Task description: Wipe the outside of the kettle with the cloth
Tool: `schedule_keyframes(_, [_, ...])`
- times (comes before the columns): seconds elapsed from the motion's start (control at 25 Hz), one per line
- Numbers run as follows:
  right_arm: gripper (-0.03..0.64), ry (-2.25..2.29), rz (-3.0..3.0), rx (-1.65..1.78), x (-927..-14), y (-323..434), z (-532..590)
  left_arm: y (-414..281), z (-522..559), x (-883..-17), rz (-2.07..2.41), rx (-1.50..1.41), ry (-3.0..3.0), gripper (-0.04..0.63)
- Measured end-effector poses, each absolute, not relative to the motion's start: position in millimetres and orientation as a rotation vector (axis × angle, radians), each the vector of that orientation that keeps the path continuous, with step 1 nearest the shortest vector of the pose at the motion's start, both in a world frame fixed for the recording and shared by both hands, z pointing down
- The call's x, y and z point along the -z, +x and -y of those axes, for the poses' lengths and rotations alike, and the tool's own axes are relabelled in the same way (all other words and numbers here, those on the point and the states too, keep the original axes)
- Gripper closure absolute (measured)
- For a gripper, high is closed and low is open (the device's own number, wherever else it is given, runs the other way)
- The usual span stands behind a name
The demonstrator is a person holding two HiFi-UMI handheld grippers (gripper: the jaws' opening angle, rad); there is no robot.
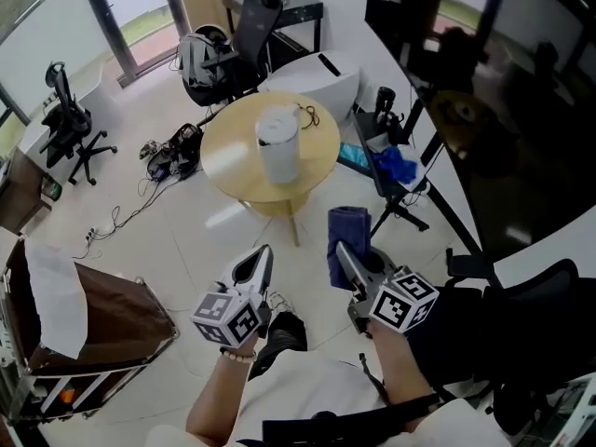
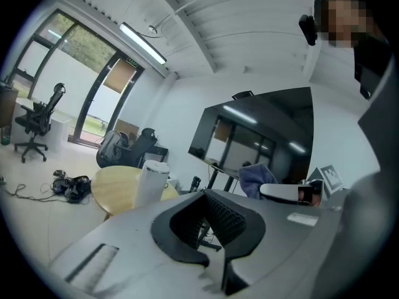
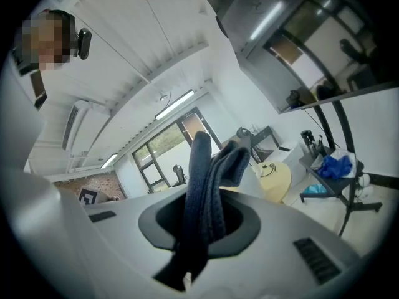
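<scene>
A white cylindrical kettle (image 1: 277, 145) stands upright on a round wooden table (image 1: 228, 147) ahead of me. Both grippers hang over the floor short of the table. My left gripper (image 1: 264, 252) is shut with nothing in it. To its right, my right gripper (image 1: 344, 251) is shut on a folded dark blue cloth (image 1: 346, 231) that sticks up past its jaws. From the left gripper view the kettle (image 2: 151, 182) is left of centre on the table (image 2: 118, 190), with the cloth (image 2: 255, 178) to the right. In the right gripper view the cloth (image 3: 209, 185) fills the jaws.
A black stand (image 1: 396, 180) with blue items is right of the table. Behind it are a chair with a backpack (image 1: 200, 59) and a dark desk (image 1: 279, 7). A brown box (image 1: 93, 324) sits at the left, with cables and a bag (image 1: 177, 152) on the floor.
</scene>
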State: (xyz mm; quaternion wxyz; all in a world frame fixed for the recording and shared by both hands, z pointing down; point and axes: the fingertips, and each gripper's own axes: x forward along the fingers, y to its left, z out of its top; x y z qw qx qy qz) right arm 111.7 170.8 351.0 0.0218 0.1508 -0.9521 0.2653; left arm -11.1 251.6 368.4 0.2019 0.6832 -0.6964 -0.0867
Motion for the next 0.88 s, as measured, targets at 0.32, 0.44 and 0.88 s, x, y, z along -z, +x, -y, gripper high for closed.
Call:
schedule_keyframes(0.32, [0.551,0.510,2.904,-0.697,-339.9,-2.3,-86.0,-104.4,-184.9,-367.0,1.880,0.290,1.916,0.595])
schedule_keyframes(0.44, [0.551,0.530,2.862,-0.630,-343.9,-35.4,-65.9,-133.8,-174.5,-367.4,1.868,0.314,1.910,0.595])
schedule_keyframes(0.88, [0.552,0.496,2.668,-0.399,-380.6,-109.5,20.4,-196.9,-140.8,-383.4,1.892,0.356,1.824,0.595])
